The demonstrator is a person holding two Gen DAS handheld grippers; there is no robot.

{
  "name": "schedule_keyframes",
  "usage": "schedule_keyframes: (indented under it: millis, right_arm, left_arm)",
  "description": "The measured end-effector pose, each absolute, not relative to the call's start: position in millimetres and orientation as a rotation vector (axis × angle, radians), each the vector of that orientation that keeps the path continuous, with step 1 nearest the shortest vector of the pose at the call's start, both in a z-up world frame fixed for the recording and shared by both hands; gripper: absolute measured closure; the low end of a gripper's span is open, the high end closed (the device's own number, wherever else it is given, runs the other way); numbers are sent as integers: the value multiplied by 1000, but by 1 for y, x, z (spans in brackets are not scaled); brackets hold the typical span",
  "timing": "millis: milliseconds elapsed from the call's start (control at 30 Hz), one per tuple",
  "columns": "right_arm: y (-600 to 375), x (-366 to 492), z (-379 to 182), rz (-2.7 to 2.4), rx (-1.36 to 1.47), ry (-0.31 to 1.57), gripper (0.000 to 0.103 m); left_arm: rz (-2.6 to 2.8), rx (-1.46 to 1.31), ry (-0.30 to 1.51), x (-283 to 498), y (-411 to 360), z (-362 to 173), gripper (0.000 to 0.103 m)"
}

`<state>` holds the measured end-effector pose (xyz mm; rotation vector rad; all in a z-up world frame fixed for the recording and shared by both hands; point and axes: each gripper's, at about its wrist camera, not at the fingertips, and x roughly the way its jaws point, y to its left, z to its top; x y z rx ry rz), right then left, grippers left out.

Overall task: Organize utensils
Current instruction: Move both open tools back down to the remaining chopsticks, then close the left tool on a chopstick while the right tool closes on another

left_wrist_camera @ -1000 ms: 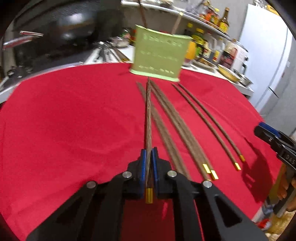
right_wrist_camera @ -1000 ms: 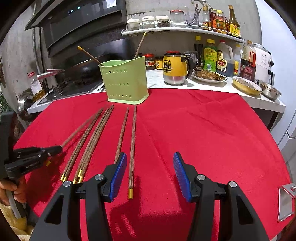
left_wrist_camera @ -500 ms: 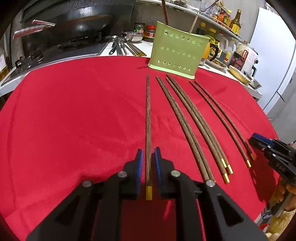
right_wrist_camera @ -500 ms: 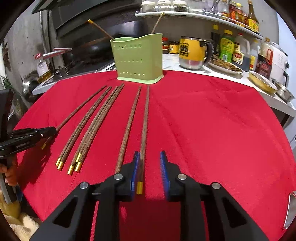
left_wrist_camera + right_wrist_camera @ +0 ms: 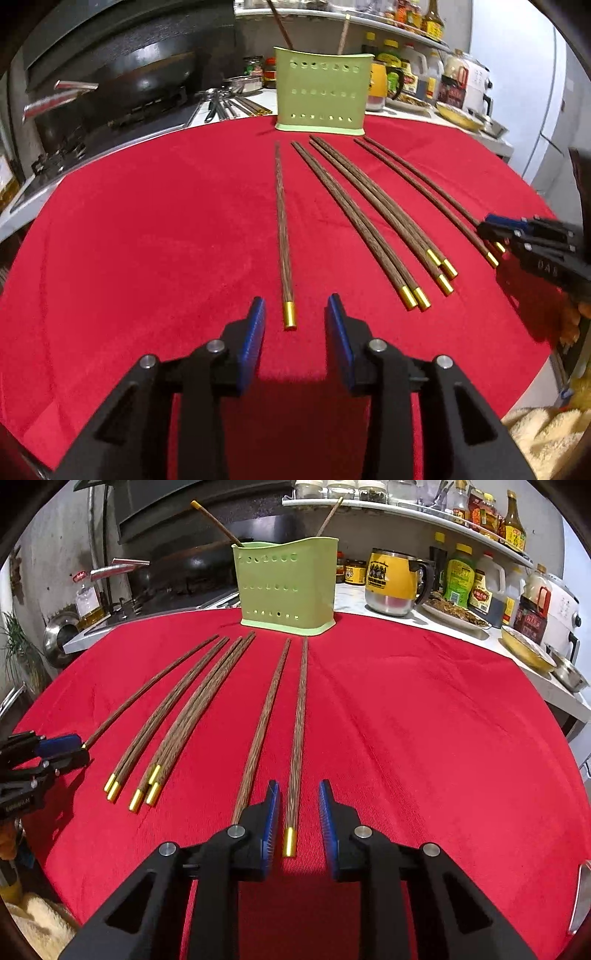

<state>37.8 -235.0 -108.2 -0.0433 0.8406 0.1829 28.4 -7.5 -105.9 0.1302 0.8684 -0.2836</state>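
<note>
Left wrist view: the left claw (image 5: 295, 334) is at the bottom centre, its jaws opening, with the gold tip of a lone chopstick (image 5: 283, 236) lying between them on the red desk (image 5: 147, 240), touched by neither pad. The green holder (image 5: 320, 94) stands at the upper centre, with a bundle of chopsticks (image 5: 373, 218) to its lower right.

Right wrist view: the right claw (image 5: 298, 821) stands narrow around the rightmost chopstick (image 5: 298, 738), whose gold end lies between the pads with gaps on both sides. To pick it up well, I would close squarely just above the gold cap and keep clear of the neighbouring chopstick (image 5: 264, 731) beside the left pad.
</note>
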Motion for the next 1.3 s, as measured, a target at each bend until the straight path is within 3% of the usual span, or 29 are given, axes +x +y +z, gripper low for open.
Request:
schedule_keyframes:
  millis: [133,767,900,1033,1100,1300]
  right_arm:
    - [-237,30,-109,187,-43,816,81]
    - [-232,14,-112,195,-49,764,81]
    - [-225,13,-112,188,-80,757,90]
    - [-222,9,-113,159,-117,740,90]
    - [-221,7,-114,158,-105,734,95]
    - [-228,5,-107,154,-47,731,96]
  left_arm:
    - [-263,133,857,33,-8,-107,78]
    - [-242,151,835,38,-14,-109,78]
    - [-231,156,823,38,-17,-109,80]
    - [-202,192,804,37,-16,-111,96]
    - [-209,185,802,37,-13,-111,97]
    - [-242,129,805,36,-8,-103,96]
